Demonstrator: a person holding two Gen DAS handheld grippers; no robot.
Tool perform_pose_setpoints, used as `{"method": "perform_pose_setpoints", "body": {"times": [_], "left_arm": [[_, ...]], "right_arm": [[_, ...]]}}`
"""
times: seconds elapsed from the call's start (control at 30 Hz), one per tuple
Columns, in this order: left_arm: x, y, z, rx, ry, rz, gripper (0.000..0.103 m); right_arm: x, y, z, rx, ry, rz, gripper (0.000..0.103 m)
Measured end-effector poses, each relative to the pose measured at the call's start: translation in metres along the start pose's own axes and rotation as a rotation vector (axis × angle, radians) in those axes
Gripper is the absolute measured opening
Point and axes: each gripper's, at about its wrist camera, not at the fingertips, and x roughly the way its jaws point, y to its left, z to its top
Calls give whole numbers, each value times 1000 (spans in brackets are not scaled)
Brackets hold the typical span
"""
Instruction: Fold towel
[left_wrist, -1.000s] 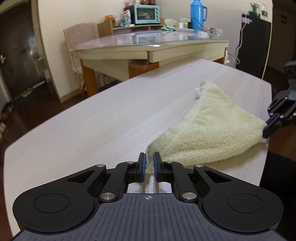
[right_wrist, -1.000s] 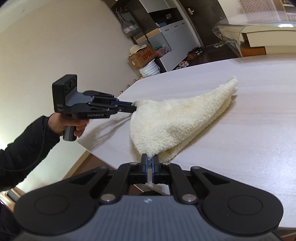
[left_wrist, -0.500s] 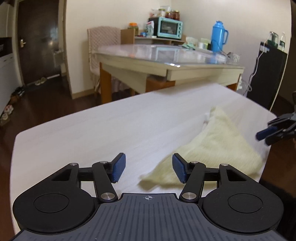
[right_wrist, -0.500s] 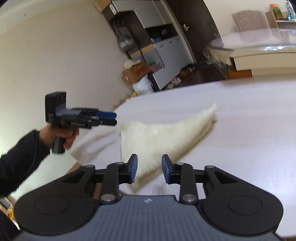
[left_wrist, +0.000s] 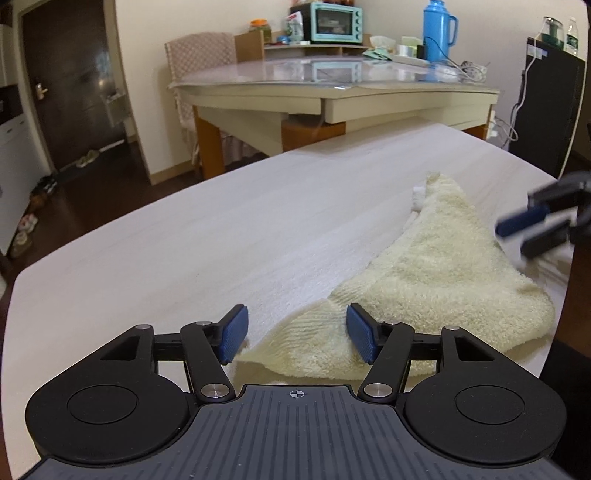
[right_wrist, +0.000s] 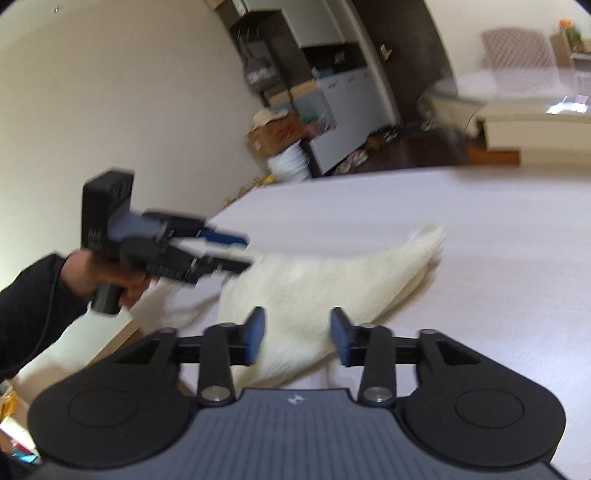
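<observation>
Cream towel (left_wrist: 436, 284), folded into a rough triangle, lying flat on the pale wood-grain table (left_wrist: 184, 251) near its edge; narrow tip pointing away toward the far end of the table.

Left gripper (left_wrist: 295, 332), jaws opening, blue pads (left_wrist: 233, 334) set well apart. Near corner of the towel lying between the pads but pressed by neither; right-hand pad just beside or over the ribbed hem, contact not clear. Nothing held.

Right gripper (right_wrist: 297, 334), jaws opening, moderately wide, blue pads on either side of another towel corner at the table edge. Cloth resting on the table between the pads, gripped by neither. Nothing held.

In the right wrist view: left gripper seen from the side (right_wrist: 243, 251), blurred, both fingers parted, tips just at the towel's edge, carried by a hand (right_wrist: 99, 273) in a dark sleeve (right_wrist: 33, 306).

In the left wrist view: right gripper (left_wrist: 524, 229) blurred, hovering above the towel's right side, fingers apart.

Behind the table: second table with glass top (left_wrist: 332, 74), teal oven (left_wrist: 325, 20), blue flask (left_wrist: 437, 27).
</observation>
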Motion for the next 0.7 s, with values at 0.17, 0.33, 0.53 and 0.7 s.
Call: {"method": "perform_pose_setpoints", "body": {"times": [0.17, 0.33, 0.53, 0.7], "left_arm": [[-1, -5, 3, 17, 10, 24, 67], [-2, -4, 3, -2, 8, 35, 73], [-37, 1, -6, -93, -69, 80, 92], [-48, 1, -20, -163, -31, 53, 92]], "right_arm": [[14, -7, 25, -72, 39, -74, 58], [49, -15, 36, -113, 164, -110, 66], [24, -25, 34, -65, 77, -124, 73], [8, -35, 28, -79, 70, -187, 77]]}}
